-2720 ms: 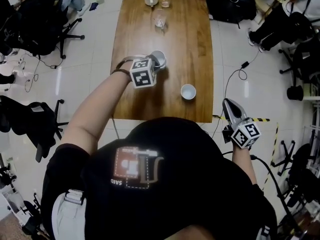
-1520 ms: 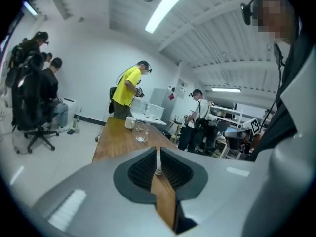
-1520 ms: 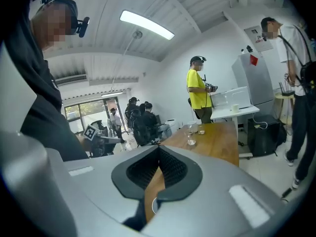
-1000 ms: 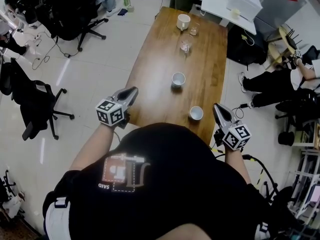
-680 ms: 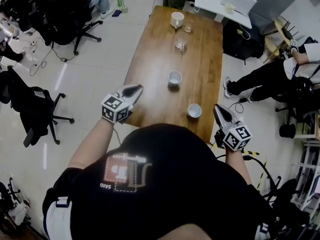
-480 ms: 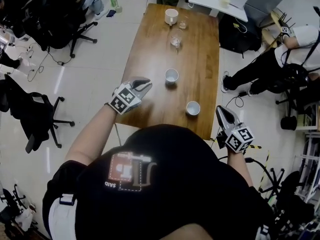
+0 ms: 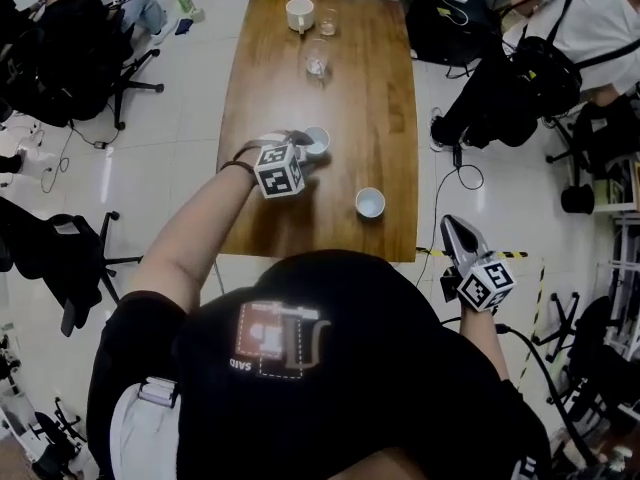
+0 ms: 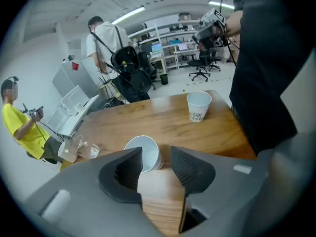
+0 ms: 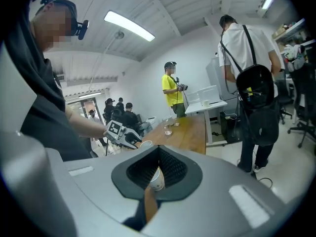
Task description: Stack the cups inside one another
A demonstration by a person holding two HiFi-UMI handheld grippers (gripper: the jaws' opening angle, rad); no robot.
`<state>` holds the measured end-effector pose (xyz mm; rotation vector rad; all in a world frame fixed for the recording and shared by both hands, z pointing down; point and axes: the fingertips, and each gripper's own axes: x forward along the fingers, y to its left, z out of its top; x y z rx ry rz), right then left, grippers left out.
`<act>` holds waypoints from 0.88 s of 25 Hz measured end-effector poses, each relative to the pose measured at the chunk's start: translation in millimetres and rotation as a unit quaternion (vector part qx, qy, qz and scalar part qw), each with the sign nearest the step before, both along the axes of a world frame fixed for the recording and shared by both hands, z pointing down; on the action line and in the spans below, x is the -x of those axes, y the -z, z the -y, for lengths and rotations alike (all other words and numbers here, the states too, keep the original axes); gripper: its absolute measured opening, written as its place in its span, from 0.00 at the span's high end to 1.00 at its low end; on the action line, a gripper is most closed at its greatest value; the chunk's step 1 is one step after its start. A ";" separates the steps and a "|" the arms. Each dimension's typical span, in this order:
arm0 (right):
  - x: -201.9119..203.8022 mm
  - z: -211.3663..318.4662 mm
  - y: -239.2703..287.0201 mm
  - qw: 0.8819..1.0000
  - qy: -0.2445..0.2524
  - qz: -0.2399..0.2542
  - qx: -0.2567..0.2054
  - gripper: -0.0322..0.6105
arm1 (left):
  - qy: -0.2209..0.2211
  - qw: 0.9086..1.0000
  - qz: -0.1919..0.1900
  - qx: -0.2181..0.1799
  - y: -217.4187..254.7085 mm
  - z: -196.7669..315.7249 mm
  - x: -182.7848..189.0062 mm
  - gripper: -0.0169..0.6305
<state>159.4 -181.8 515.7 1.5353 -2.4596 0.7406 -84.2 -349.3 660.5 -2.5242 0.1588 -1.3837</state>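
The left tongs (image 8: 157,156), ribbed jaws just opening, frame bare grainy wooden worktop (image 8: 163,125) beside a round white paper cup (image 8: 145,151); the right tongs (image 9: 159,151) are clenched.

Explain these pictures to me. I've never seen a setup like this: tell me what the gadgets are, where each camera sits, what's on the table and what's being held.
There is no robot here. A person holds a two-jaw gripper in each hand. One picture looks down from a camera on the person's head, and the other two come from cameras riding on the grippers. On the wooden table stand a middle cup, a near cup, a far cup and two glasses. The left gripper has just been opening its jaws at the middle cup and grips nothing yet. The right gripper is off the table, shut and empty.
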 end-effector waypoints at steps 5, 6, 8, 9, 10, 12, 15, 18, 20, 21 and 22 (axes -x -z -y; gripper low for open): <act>-12.8 -6.2 -8.5 1.000 -0.012 0.000 0.012 0.93 | -0.028 0.997 0.066 -0.011 -32.2 12.5 -10.3 0.71; -13.6 -7.0 -9.6 1.000 -0.014 0.001 0.014 0.93 | -0.030 0.997 0.076 -0.013 -36.6 14.2 -11.1 0.71; -15.0 -8.2 -11.9 1.000 -0.016 0.002 0.018 0.93 | -0.036 0.994 0.098 -0.021 -45.7 17.2 -10.4 0.71; -15.6 -8.4 -13.2 1.000 -0.017 0.002 0.019 0.93 | -0.040 0.993 0.109 -0.023 -50.4 18.0 -9.4 0.71; -16.3 -8.2 -14.5 1.000 -0.017 0.002 0.020 0.93 | -0.041 0.992 0.118 -0.025 -54.9 18.7 -8.2 0.72; -17.5 -7.8 -16.5 1.000 -0.016 0.003 0.021 0.93 | -0.036 0.990 0.131 -0.029 -61.1 21.2 -6.5 0.76; -18.4 -8.2 -17.9 1.000 -0.015 0.003 0.024 0.93 | -0.028 0.990 0.132 -0.029 -61.9 21.6 -10.4 0.84; -16.4 -7.7 -18.5 1.000 -0.011 0.003 0.025 0.93 | -0.038 0.990 0.133 -0.010 -60.1 13.5 -13.8 0.95; -13.1 -6.2 -17.8 1.000 -0.008 0.004 0.023 0.93 | -0.044 0.991 0.127 -0.002 -54.7 7.1 -14.9 0.95; -11.4 -4.9 -17.2 1.000 -0.006 0.004 0.021 0.93 | -0.044 0.992 0.120 0.000 -48.9 4.4 -15.9 0.95; -9.9 -3.2 -16.5 1.000 -0.004 0.004 0.019 0.93 | -0.043 0.993 0.112 0.001 -41.1 1.8 -17.3 0.95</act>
